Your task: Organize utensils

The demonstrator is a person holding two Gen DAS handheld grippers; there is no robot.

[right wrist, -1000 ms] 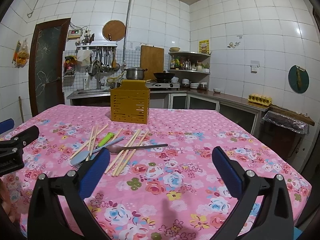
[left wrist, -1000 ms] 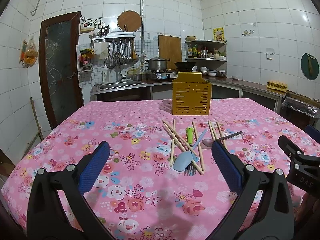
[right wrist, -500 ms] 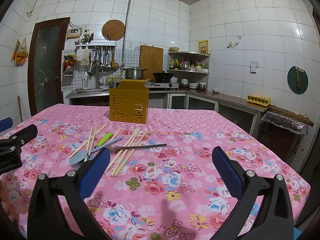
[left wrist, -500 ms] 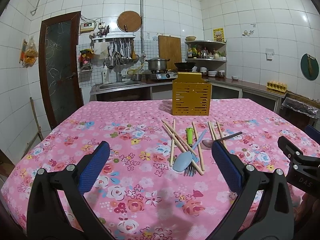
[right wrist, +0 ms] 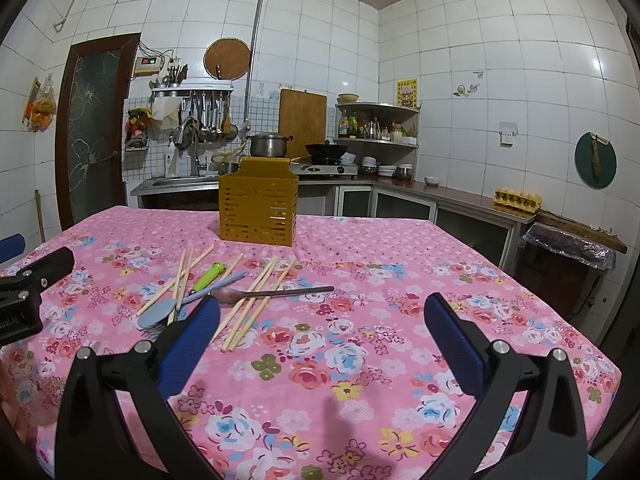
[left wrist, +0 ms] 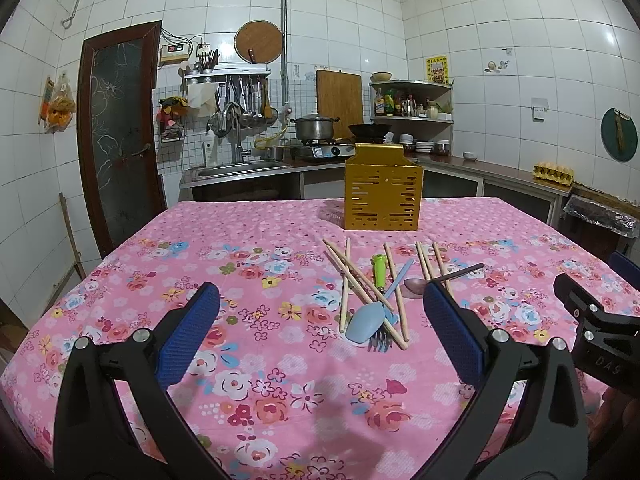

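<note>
A pile of utensils lies mid-table: several wooden chopsticks, a light blue spoon, a green-handled fork and a dark metal spoon. The pile also shows in the right wrist view: chopsticks, blue spoon, metal spoon. A yellow slotted utensil holder stands upright behind them, also in the right wrist view. My left gripper is open and empty, just short of the pile. My right gripper is open and empty, to the right of the pile.
The table wears a pink floral cloth. The right gripper's body shows at the right edge of the left view; the left gripper's body at the left edge of the right view. A kitchen counter runs behind.
The right gripper has drifted slightly forward and left toward the pile. The left gripper has barely moved. Both stay open and empty.
</note>
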